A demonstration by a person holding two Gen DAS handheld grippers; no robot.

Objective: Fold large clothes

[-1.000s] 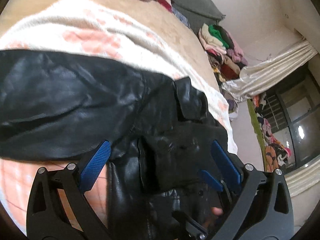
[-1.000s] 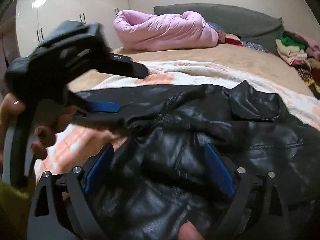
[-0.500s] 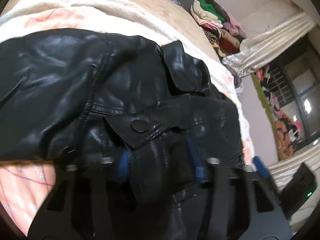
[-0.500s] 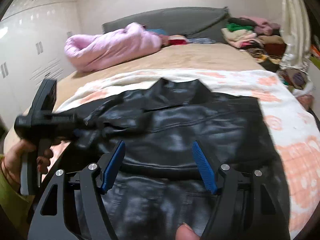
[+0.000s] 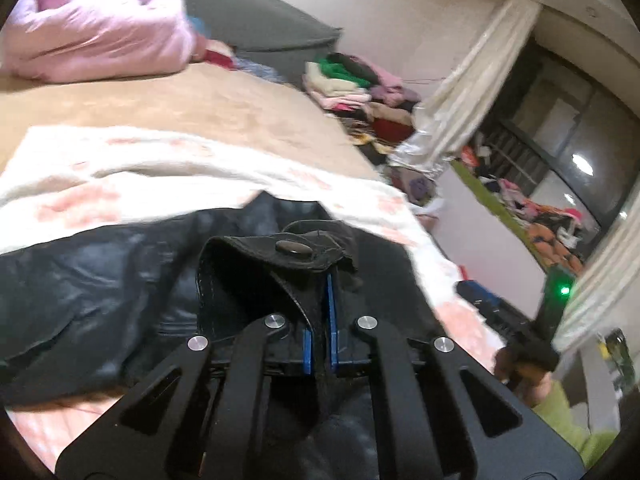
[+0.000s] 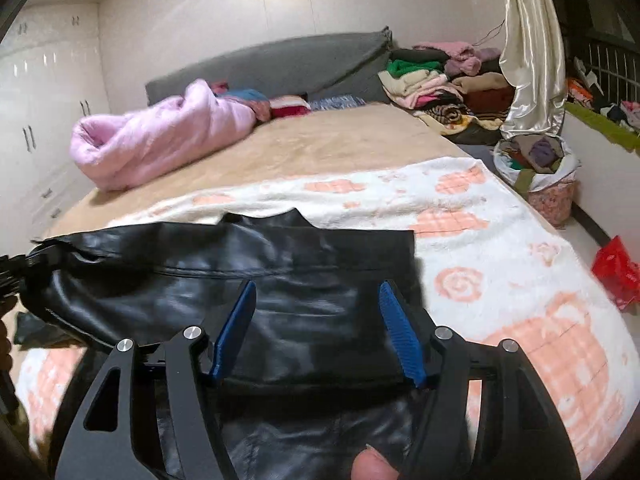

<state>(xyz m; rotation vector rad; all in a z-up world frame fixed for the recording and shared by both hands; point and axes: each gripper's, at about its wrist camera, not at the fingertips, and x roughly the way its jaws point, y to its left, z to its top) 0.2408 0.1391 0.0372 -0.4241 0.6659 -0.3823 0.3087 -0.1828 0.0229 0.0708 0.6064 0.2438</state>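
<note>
A black leather jacket (image 6: 304, 264) lies on a white and peach blanket (image 6: 500, 264) on the bed. My left gripper (image 5: 319, 316) is shut on a jacket flap with a metal snap (image 5: 291, 246) and holds it raised. In the right wrist view the left gripper (image 6: 16, 268) pinches the jacket's left end at the frame edge. My right gripper (image 6: 316, 312) is open, its blue pads on either side of the jacket's near fold, not closed on it. The jacket also shows in the left wrist view (image 5: 100, 280).
A pink duvet (image 6: 160, 136) and a grey headboard (image 6: 280, 64) are at the far end of the bed. Stacked clothes (image 6: 440, 80), a curtain (image 6: 528, 48) and a laundry bag (image 6: 540, 172) stand at the right. A red bag (image 6: 616, 272) lies on the floor.
My left gripper has closed on the jacket flap and lifted it. My right gripper has drawn back toward the jacket's near edge and stays open.
</note>
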